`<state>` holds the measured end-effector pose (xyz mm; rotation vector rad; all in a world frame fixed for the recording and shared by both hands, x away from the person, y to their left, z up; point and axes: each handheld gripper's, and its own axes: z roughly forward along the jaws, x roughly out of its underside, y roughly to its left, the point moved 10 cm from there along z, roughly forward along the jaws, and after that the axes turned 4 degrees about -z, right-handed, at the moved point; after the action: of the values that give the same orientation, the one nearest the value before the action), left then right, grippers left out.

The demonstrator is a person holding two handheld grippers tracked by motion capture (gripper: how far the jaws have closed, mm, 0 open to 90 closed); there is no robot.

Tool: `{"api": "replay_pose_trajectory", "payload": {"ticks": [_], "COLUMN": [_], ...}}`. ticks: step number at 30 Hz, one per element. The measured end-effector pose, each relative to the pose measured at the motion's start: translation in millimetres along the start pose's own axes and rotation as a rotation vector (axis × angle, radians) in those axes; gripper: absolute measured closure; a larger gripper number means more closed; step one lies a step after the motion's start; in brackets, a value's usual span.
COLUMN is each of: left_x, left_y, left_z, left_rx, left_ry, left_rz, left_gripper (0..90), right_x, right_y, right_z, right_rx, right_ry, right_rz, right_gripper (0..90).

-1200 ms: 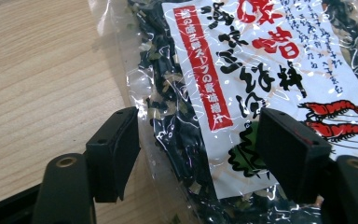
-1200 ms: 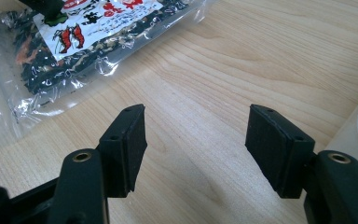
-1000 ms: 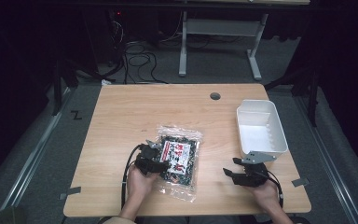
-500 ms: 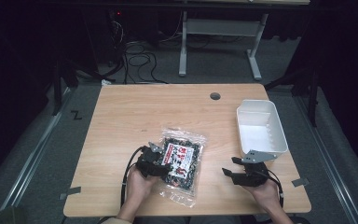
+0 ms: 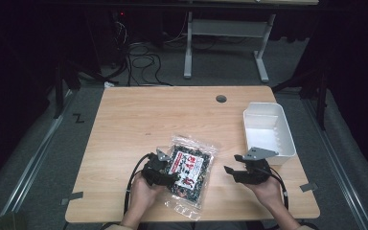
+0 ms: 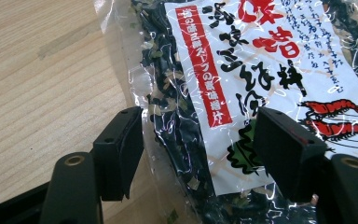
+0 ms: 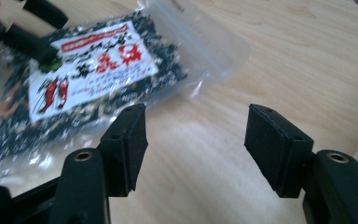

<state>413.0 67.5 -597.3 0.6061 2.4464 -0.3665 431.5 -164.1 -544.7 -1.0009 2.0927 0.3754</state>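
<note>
A clear bag of dark dried seaweed (image 5: 194,163) with a white and red label lies on the wooden table (image 5: 139,120) near its front edge. My left gripper (image 5: 171,173) is at the bag's left edge. In the left gripper view its jaws (image 6: 198,140) pinch that side of the bag (image 6: 223,70): one pad is at the clear edge and the other is on the label. My right gripper (image 5: 233,164) hovers to the right of the bag. In the right gripper view it stands open and empty (image 7: 196,140) over bare wood, with the bag (image 7: 88,65) ahead.
A white plastic tub (image 5: 287,139) stands at the table's right side, just beyond my right gripper. A round cable hole (image 5: 221,98) is near the far edge. Cables trail from both grippers toward the front edge.
My right gripper has risen slightly and edged toward the bag. The left gripper and the bag stay about where they were.
</note>
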Motion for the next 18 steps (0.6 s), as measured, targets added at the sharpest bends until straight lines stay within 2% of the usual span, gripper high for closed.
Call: {"api": "replay_pose_trajectory", "payload": {"ticks": [5,10,18], "left_x": [-0.1,-0.2,-0.6], "left_y": [0.1,0.2,0.6], "left_z": [0.0,0.1,0.5], "left_rx": [0.000,0.002,0.007], "left_ry": [-0.004,-0.005,-0.003], "left_rz": [0.009,0.012,0.011], "left_gripper": [33.9,33.9,33.8], "right_x": [-19.0,-30.3,-34.9], "right_y": [-3.6,-12.3,-21.6], "right_z": [18.9,39.0,56.8], "right_rx": [-0.009,0.017,0.022], "right_ry": [0.019,0.058,0.089], "right_rz": [0.024,0.040,0.082], "right_gripper": [39.3,38.9,38.7]}}
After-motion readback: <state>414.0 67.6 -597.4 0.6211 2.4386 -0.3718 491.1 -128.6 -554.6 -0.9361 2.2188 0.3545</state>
